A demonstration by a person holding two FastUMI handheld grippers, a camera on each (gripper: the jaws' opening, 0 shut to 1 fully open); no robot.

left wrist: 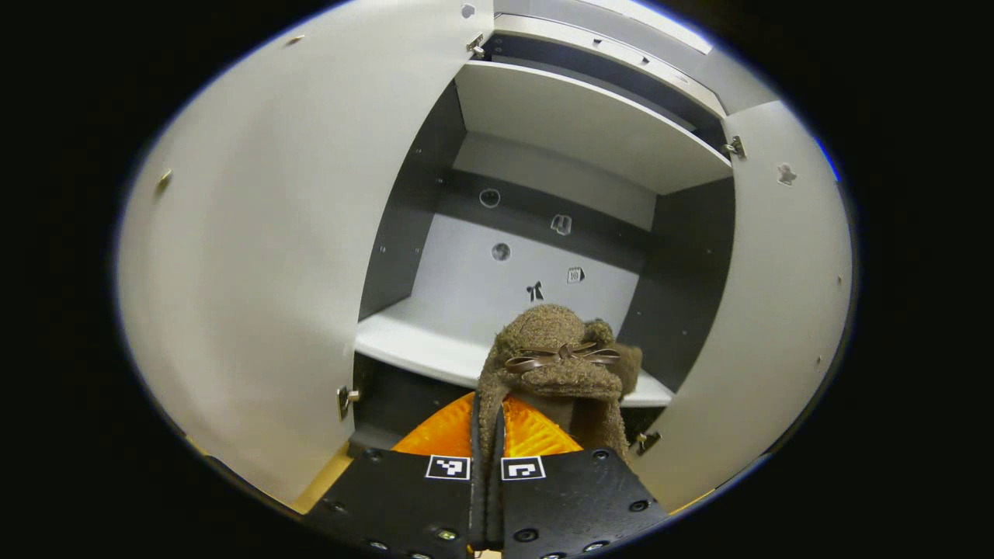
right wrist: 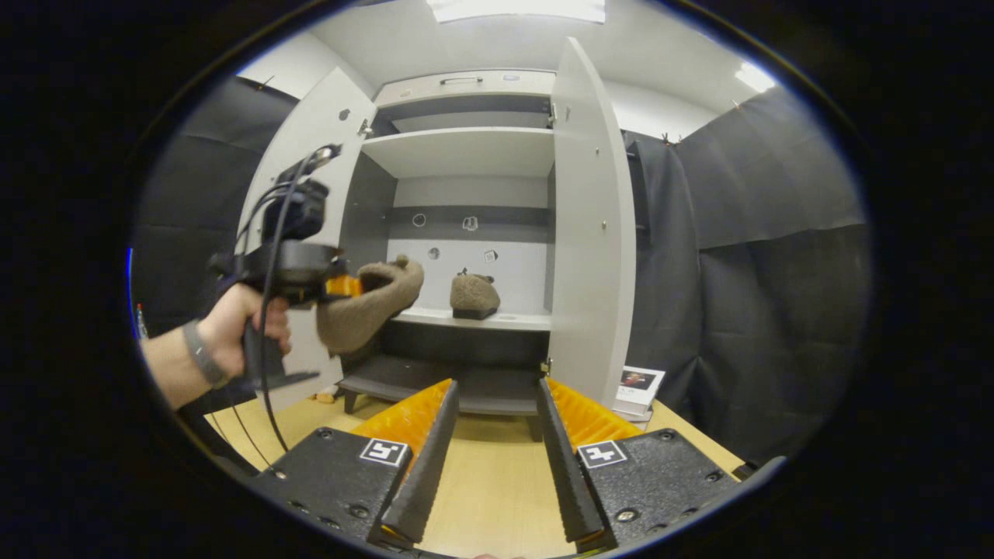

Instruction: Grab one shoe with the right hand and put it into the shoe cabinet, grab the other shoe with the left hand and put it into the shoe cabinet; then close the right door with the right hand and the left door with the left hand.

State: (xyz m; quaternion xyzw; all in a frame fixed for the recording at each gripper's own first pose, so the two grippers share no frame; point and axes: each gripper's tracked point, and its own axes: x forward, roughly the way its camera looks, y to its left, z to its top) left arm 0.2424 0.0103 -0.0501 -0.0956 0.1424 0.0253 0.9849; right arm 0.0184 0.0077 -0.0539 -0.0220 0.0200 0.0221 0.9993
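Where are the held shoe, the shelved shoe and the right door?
Held shoe (right wrist: 365,307), right gripper view: its fuzzy side.
Shelved shoe (right wrist: 474,295), right gripper view: its upper.
Right door (right wrist: 594,233), right gripper view: its inner face.

In the right gripper view, the shoe cabinet (right wrist: 466,147) stands at centre frame with both doors open, one shoe (right wrist: 474,296) on its middle shelf (right wrist: 512,319), the other shoe (right wrist: 373,303) left of it before the shelf, gripped by the left gripper (right wrist: 342,286).

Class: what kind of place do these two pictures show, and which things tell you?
Probably a staged recording booth: black cloth walls, an open shoe cabinet on a wooden floor.
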